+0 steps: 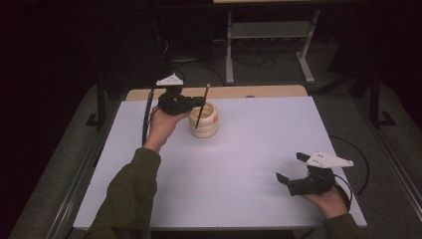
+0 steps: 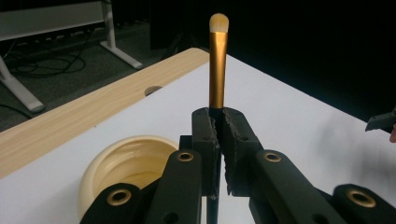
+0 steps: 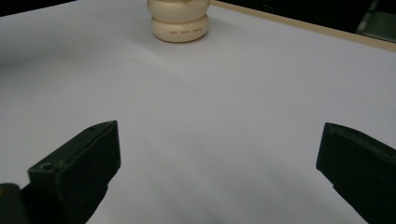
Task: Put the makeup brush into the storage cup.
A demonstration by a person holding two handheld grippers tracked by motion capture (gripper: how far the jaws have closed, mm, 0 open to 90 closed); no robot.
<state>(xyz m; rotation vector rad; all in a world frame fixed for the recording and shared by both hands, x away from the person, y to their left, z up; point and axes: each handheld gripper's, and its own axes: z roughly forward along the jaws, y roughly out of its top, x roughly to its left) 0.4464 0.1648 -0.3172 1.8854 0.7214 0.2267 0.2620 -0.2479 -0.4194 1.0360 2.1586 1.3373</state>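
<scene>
- Black left gripper [image 1: 199, 103] clamped on brush [image 2: 218, 65], upright, just above cream holder [image 1: 204, 120] at table's [image 1: 249, 149] far left-centre.
- Keep brush vertical, centre over holder mouth, lower slow w/o knocking rim.
- Right gripper [image 1: 291, 168] released, wide, idle near right; leave it.

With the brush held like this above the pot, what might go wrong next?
1. The left gripper pinches only the thin black handle of the brush, so the brush may slip or tilt.
2. The brush end may hit the rim of the cream pot and tip it; the open right gripper rests far away.
</scene>
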